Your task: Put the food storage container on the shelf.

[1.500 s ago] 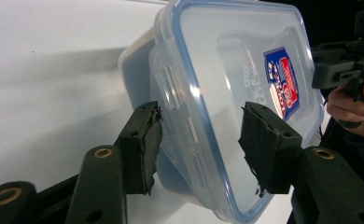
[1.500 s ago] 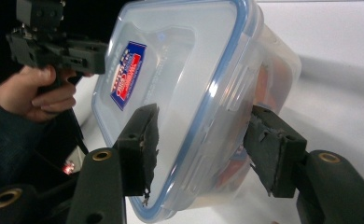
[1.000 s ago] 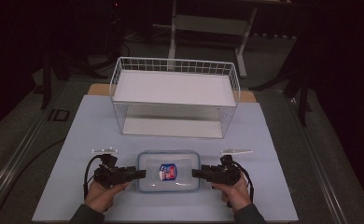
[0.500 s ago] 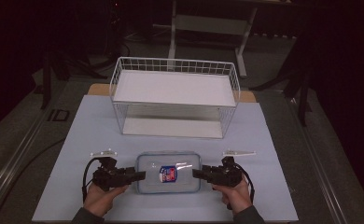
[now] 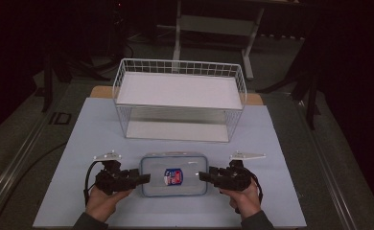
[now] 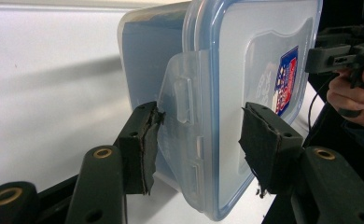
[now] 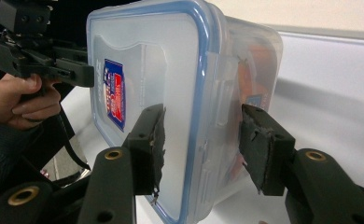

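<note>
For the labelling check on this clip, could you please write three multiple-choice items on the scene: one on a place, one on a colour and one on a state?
1. Where does the lidded container lie?
A. in front of the wire basket
B. inside it
C. on the floor

2. What colour is the lid's rim seal?
A. red
B. blue
C. yellow

3. How does the left gripper stand?
A. far from the container
B. astride its side latch
C. shut on nothing

Answers: 1 A, it sits on the table nearer the person. 2 B, the left gripper view shows blue. 3 B, a jaw stands either side.
</note>
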